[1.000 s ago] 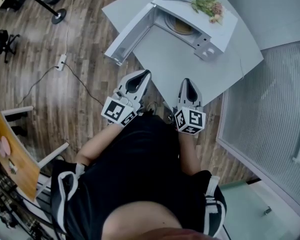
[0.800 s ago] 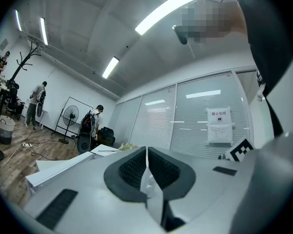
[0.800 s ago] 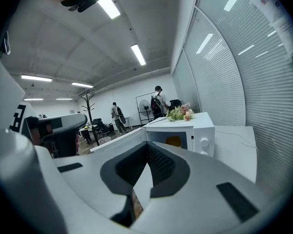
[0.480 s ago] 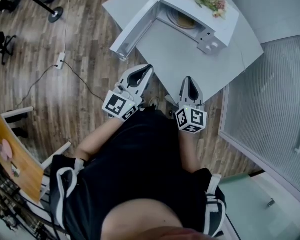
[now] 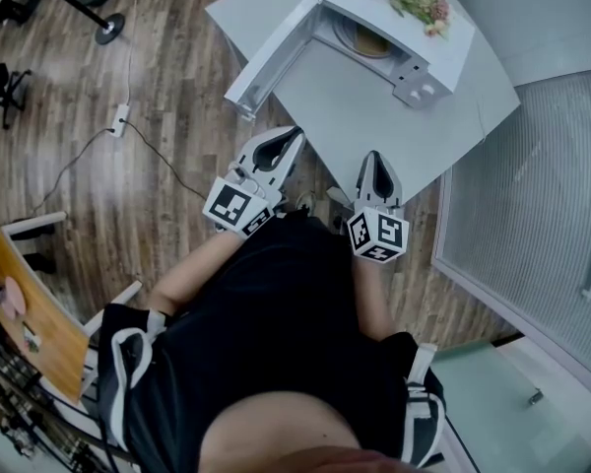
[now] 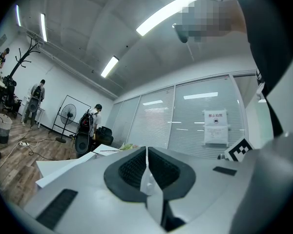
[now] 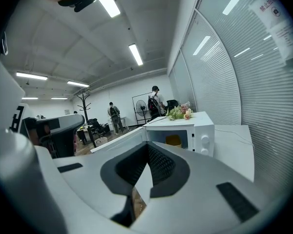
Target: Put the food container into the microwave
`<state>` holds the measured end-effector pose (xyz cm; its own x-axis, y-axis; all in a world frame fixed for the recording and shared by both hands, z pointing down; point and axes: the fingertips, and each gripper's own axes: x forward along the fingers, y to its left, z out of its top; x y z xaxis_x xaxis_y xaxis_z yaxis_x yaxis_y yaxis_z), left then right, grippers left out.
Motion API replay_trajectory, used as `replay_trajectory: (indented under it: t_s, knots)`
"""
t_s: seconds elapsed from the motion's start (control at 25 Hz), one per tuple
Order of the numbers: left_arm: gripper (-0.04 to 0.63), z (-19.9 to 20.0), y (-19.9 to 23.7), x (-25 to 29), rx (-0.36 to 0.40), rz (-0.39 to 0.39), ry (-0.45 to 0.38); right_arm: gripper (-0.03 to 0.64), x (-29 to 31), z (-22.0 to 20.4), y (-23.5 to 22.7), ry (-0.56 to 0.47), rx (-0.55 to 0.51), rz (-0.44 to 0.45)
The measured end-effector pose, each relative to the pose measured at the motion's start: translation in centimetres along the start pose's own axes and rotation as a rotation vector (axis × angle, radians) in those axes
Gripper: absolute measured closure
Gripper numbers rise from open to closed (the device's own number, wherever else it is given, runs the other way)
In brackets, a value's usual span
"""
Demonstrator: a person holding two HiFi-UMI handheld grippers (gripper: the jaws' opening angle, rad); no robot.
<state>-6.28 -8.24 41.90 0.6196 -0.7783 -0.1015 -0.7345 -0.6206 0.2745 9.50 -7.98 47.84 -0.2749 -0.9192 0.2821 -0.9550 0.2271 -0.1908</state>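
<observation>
A white microwave stands on a grey table with its door swung wide open. Inside its cavity sits a tan round food container, also seen as a yellowish shape, the container, in the right gripper view. Both grippers are held close to the person's body, short of the table's near edge. My left gripper is shut with nothing in it. My right gripper is shut and empty too. Their jaws meet in both gripper views.
A bunch of flowers lies on the microwave's top. A glass partition runs along the right. A power strip and cable lie on the wooden floor at the left. Several people and a fan stand far off.
The view has drifted slightly, so the table and microwave sit a little higher and further right. Both grippers stay shut and nearly still by the person's body.
</observation>
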Motion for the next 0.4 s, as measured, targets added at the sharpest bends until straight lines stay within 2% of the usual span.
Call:
replay_trajectory:
  t_s: [0.4]
  knots:
    - [0.565,0.24,0.47,-0.48,-0.01,-0.018,0.001,0.592,0.14,-0.25,1.11,-0.004,0.005,-0.01]
